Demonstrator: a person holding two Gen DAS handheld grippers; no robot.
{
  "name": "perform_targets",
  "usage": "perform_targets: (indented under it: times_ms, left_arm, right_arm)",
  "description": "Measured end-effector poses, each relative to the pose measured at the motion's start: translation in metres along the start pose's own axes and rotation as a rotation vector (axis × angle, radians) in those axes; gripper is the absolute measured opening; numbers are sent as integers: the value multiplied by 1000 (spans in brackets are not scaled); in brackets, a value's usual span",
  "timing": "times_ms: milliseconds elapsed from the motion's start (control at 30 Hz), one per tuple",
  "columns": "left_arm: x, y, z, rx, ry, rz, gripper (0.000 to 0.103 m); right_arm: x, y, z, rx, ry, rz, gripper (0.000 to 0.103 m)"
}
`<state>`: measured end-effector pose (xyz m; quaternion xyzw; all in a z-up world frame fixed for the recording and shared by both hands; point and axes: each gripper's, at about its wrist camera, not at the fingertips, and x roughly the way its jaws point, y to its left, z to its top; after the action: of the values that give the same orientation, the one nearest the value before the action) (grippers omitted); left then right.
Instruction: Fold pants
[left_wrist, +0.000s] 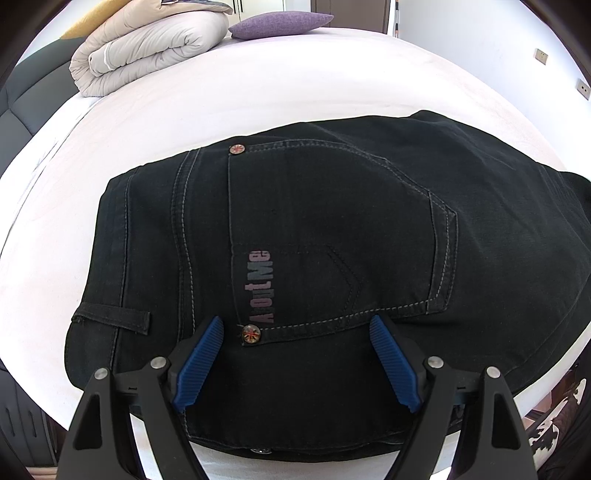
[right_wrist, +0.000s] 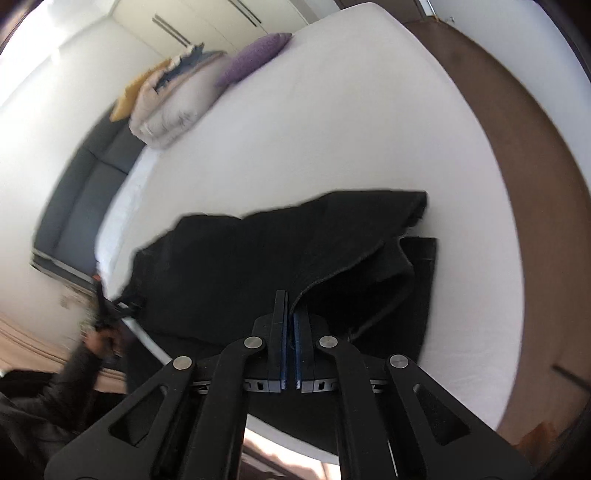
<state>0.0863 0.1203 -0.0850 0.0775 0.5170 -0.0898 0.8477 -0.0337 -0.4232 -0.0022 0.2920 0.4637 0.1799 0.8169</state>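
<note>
Black pants (left_wrist: 332, 221) lie spread on the white bed (left_wrist: 258, 85), back pocket up, with a printed label and two metal rivets showing. My left gripper (left_wrist: 297, 319) hovers open just over the waist end, its blue pads (left_wrist: 203, 362) wide apart on either side of the lower rivet, with no cloth between them. In the right wrist view the pants (right_wrist: 240, 266) are a rumpled dark heap near the bed's front edge. My right gripper (right_wrist: 290, 306) is shut, and a hemmed edge of the pants runs down into its closed pads. The left gripper (right_wrist: 110, 310) shows blurred at far left, held by a hand (right_wrist: 98, 341).
A folded beige duvet (left_wrist: 147, 48) and a purple pillow (left_wrist: 280, 22) sit at the head of the bed. A grey padded headboard (right_wrist: 85, 192) lines the far side. Brown wooden floor (right_wrist: 535, 184) runs past the mattress edge. A dark sleeve (right_wrist: 55, 387) is at lower left.
</note>
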Motion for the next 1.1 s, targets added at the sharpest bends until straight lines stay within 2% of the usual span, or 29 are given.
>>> perform_targets:
  times_ms: [33, 67, 100, 133, 200, 300, 333, 400, 433, 467, 533, 567, 633, 700, 833, 967, 1100]
  left_arm:
    - [0, 0, 0, 1, 1, 0, 84]
    - [0, 0, 0, 1, 1, 0, 84]
    - [1, -1, 1, 2, 2, 0, 84]
    - [0, -1, 1, 2, 2, 1, 84]
    - [0, -2, 1, -1, 1, 2, 84]
    - [-1, -2, -1, -6, -6, 3, 85]
    - [-1, -2, -2, -8, -9, 2, 85]
    - [0, -1, -2, -7, -10, 0, 85]
    - [-1, -1, -2, -4, -9, 0, 85]
    - [0, -1, -2, -2, -8, 0, 85]
    - [-1, -2, -3, -2, -8, 1, 85]
    - [0, -2, -3, -5, -10, 2, 85]
    - [-1, -3, -4, -10, -14, 3, 85]
    - [-1, -3, -4, -12, -16, 5, 85]
    - [-1, -4, -4, -12, -15, 6, 85]
    - [-2, -4, -4, -12, -17, 4, 85]
    - [-2, -3, -6, -13, -24, 0, 85]
  right_arm:
    - [-7, 0, 10, 51, -36, 55, 2]
    - [-11, -2, 20, 86, -67, 75, 2]
    - [-14, -9, 31, 129, -99, 56, 2]
    - [-13, -24, 42, 202, -120, 0, 2]
    - [-4, -58, 55, 339, -112, -77, 2]
    - [-5, -76, 49, 375, -139, -175, 3]
    - [-13, -76, 42, 360, -181, -161, 4]
    - [-31, -77, 26, 332, -239, -180, 18]
    - [-43, -79, 15, 339, -269, -195, 32]
    - [-54, -81, 3, 356, -314, -187, 51]
    - [-76, -82, -23, 397, -400, -148, 67]
    - [-82, -79, -36, 408, -428, -118, 69]
    - [-86, -68, -58, 383, -424, -66, 69]
    - [-77, -55, -79, 371, -382, -8, 69]
    - [-35, -48, -124, 552, -283, 149, 69]
    - [3, -46, -151, 625, -241, 140, 68]
    - [25, -52, -165, 724, -255, 146, 68]
